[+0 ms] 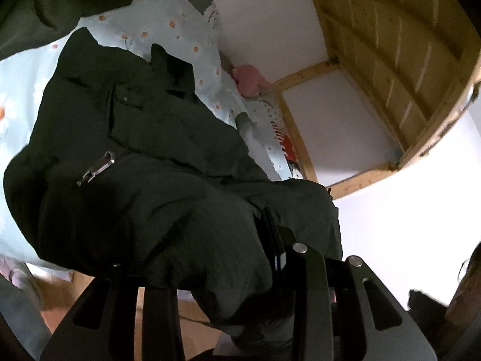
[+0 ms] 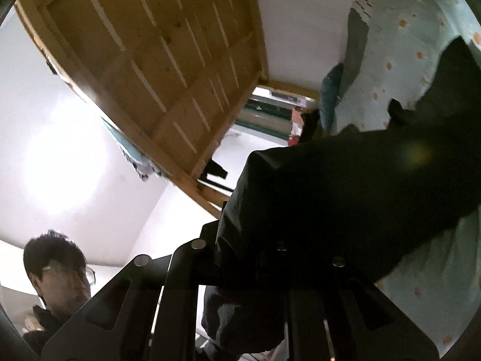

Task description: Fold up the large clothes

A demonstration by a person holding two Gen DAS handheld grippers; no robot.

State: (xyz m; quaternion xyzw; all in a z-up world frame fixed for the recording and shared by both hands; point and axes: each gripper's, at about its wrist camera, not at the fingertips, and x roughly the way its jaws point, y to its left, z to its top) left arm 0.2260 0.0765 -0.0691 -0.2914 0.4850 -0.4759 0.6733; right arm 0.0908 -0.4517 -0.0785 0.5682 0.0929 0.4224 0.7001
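- Dark green padded coat (image 1: 144,156) draped over a pale blue bedsheet printed with small orange flowers (image 1: 168,15), bulk of the cloth bunched toward the near edge of the bed.
- Silver metal clip (image 1: 99,167) lying on the coat's front, near a flapped pocket with a small snap.
- Left gripper (image 1: 264,258), black, pinching a thick fold of the coat's near edge; one finger (image 1: 272,240) visible against the cloth, the other buried under the fabric, jaws held a little apart by the bunched material.
- Right gripper (image 2: 240,240), black, clamped on another part of the same dark coat (image 2: 345,186); fingertips hidden under the fold, jaws nearly pressed together on thin cloth.
- From the right wrist view, coat stretching away from the jaws toward the flowered sheet (image 2: 405,60), lifted clear of it at the near end.
- Overhead in both views, pale wooden slats of an upper bunk (image 1: 390,60) framed by light pine posts.
- Pink soft toy (image 1: 249,81) against the white wall (image 1: 264,30) at the far side of the bed.
- Patterned pillow with red and black print (image 1: 285,144) beside the bed frame.
- Teal cushion (image 2: 330,99) at the far end of the mattress.
- Person with dark hair and glasses (image 2: 57,270) low at the left of the right wrist view.
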